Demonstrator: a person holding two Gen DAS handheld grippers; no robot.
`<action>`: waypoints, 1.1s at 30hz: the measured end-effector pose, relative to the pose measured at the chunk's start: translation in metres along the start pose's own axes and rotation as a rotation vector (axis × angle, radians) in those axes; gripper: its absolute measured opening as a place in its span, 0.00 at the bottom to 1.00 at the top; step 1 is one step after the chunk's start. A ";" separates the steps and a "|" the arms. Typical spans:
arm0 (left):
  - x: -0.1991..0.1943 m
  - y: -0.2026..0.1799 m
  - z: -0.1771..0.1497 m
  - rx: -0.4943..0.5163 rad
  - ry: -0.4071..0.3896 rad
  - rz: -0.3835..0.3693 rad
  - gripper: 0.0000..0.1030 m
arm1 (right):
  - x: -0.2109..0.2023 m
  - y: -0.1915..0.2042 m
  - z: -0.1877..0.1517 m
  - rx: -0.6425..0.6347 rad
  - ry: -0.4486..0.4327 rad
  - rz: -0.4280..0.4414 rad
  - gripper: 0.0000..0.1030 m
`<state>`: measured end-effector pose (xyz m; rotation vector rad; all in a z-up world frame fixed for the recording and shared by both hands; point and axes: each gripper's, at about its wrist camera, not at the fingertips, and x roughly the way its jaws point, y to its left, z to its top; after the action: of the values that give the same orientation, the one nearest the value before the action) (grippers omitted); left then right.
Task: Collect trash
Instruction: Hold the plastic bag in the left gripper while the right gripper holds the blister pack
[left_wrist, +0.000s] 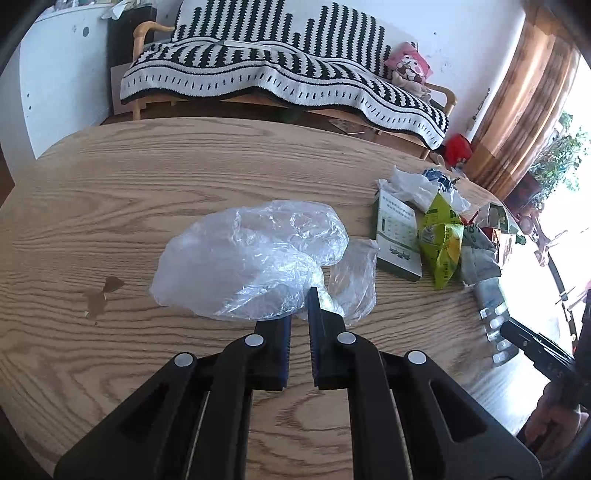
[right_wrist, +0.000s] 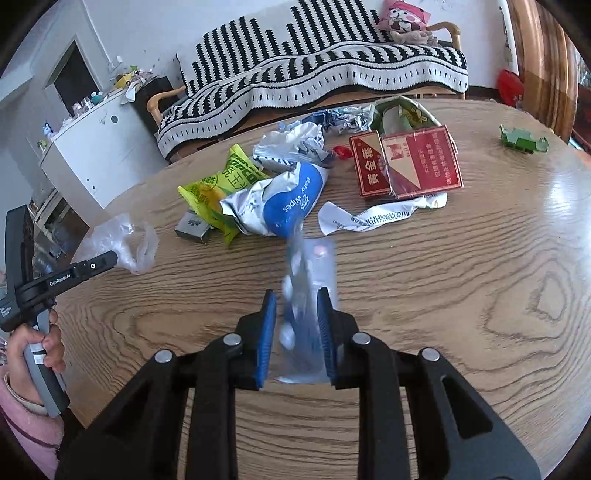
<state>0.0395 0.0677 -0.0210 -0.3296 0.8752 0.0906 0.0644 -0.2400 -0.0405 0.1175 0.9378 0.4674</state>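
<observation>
A crumpled clear plastic bag (left_wrist: 251, 258) lies on the round wooden table (left_wrist: 129, 177). My left gripper (left_wrist: 295, 306) is shut on the bag's near edge, and the film bunches up at its tips. The right wrist view shows the same grip, with the left gripper (right_wrist: 110, 258) at the bag (right_wrist: 122, 240). My right gripper (right_wrist: 297, 295) is shut on a silver blister pack (right_wrist: 312, 258), which sticks up, blurred, between the blue pads. The left wrist view shows that blister pack (left_wrist: 493, 314) at the far right.
Beyond the right gripper lies a pile of trash: a green-yellow popcorn bag (right_wrist: 214, 184), a blue baby-wipes pack (right_wrist: 291, 203), red cigarette boxes (right_wrist: 413, 166), a white wrapper strip (right_wrist: 369, 218) and a green scrap (right_wrist: 521, 142). A brown stain (left_wrist: 103, 295) marks the table. A striped sofa (left_wrist: 280, 70) stands behind.
</observation>
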 end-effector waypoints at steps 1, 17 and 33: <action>0.000 -0.001 0.000 0.000 0.001 -0.002 0.07 | 0.000 -0.001 0.000 0.002 0.002 0.001 0.23; -0.001 -0.001 -0.001 0.011 0.003 -0.019 0.07 | -0.012 -0.001 0.004 0.017 -0.086 -0.029 0.68; 0.000 -0.003 0.002 0.015 0.013 -0.053 0.08 | 0.009 0.044 -0.007 -0.243 -0.012 -0.087 0.07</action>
<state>0.0416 0.0657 -0.0187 -0.3396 0.8788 0.0333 0.0491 -0.1975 -0.0384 -0.1405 0.8644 0.4956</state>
